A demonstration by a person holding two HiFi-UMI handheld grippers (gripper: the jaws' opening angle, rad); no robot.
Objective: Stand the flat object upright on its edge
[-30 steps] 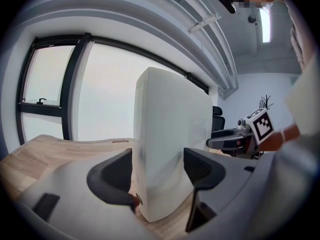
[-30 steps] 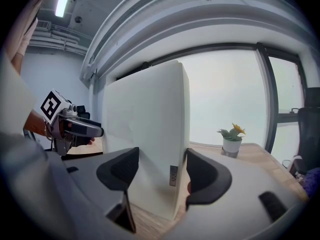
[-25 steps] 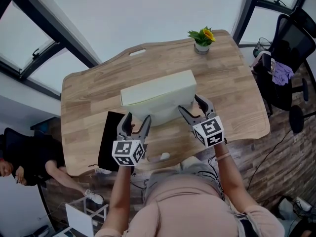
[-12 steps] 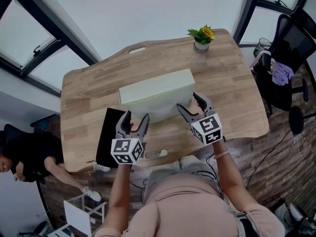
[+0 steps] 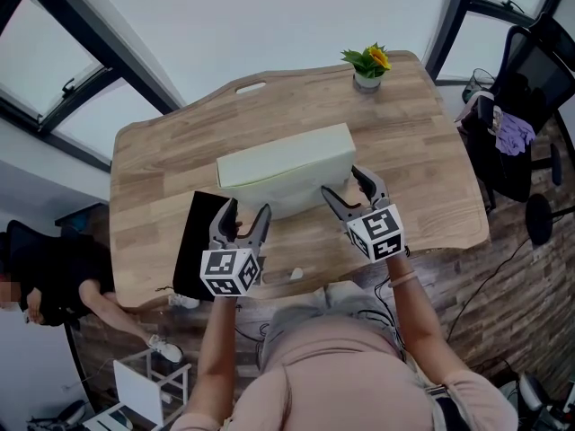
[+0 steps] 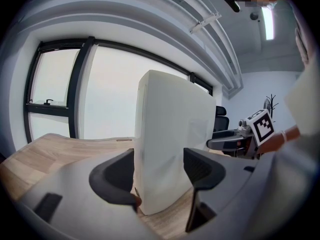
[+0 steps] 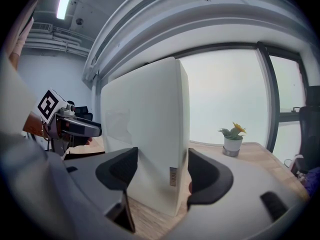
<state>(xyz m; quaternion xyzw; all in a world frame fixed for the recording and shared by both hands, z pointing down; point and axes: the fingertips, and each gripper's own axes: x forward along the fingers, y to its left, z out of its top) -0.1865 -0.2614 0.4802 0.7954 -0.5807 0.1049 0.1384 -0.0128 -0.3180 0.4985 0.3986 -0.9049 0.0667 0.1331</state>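
In the head view the pale flat box (image 5: 283, 173) stands on its long edge about the middle of the wooden table (image 5: 162, 169), nearer to the front edge than to the back edge, where a small potted plant (image 5: 367, 68) stands at the right corner; a black flat thing (image 5: 193, 250) lies at the front left edge. The left gripper (image 5: 244, 215) points at the left end of the box and the right gripper (image 5: 346, 187) at its right end, both forearms reaching forward and a little inward. In the left gripper view the jaws are spread, with the box's end between them – one jaw seems just beside it, the other apart. In the right gripper view the jaws are also spread around the other end, very near but not clamping it. I judge the standing is done and the step in hand is the letting go – the next move calls for drawing both grippers straight back without brushing the box.
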